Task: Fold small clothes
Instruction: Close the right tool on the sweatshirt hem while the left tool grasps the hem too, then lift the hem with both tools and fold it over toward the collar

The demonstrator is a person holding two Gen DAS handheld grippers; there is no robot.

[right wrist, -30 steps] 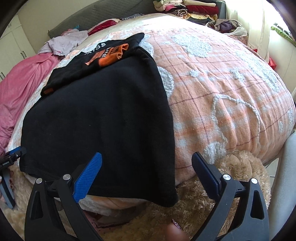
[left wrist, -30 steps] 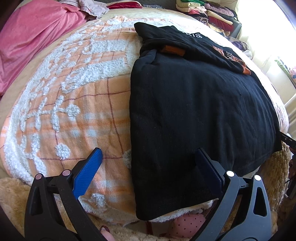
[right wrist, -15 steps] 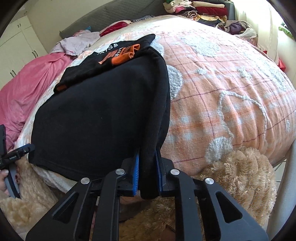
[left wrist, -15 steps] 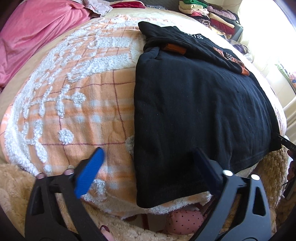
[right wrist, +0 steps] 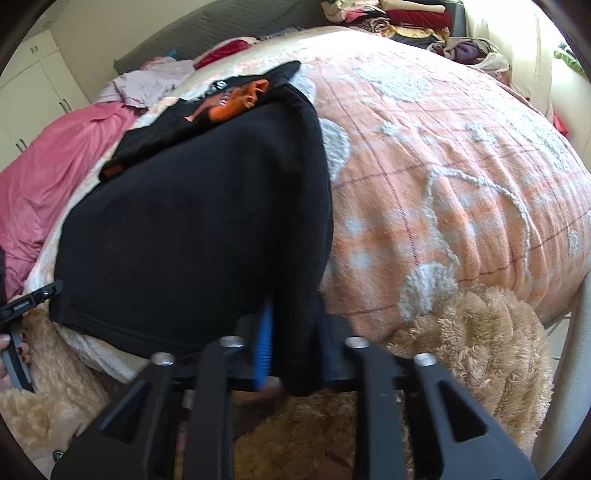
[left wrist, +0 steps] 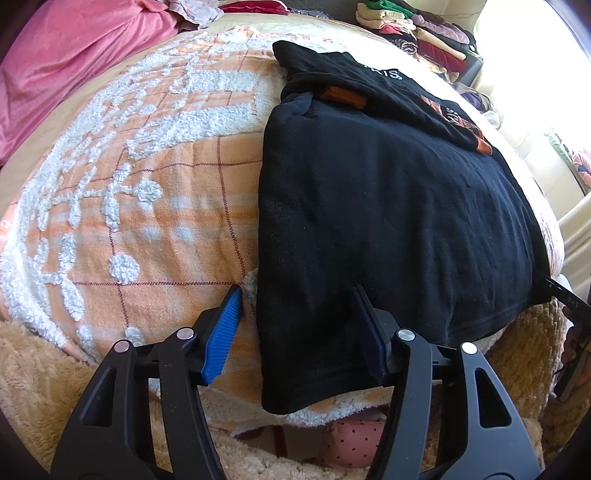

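A black garment (left wrist: 388,229) lies flat on the orange checked blanket (left wrist: 166,206), its near hem hanging over the bed edge. A black and orange printed piece (left wrist: 454,114) lies on its far end. My left gripper (left wrist: 295,325) is partly closed, its fingers straddling the garment's near left corner without pinching it. My right gripper (right wrist: 293,354) is shut on the garment's near right corner (right wrist: 295,332) and lifts it a little. The garment also shows in the right wrist view (right wrist: 192,240).
A pink sheet (left wrist: 66,62) lies at the bed's far left. Folded clothes (left wrist: 417,33) are stacked at the far right. A tan fluffy cover (right wrist: 472,350) hangs below the blanket's near edge. White cupboards (right wrist: 33,96) stand behind the bed.
My right gripper has closed on the garment's near right corner and raised it. My left gripper has narrowed and moved forward around the near left corner.
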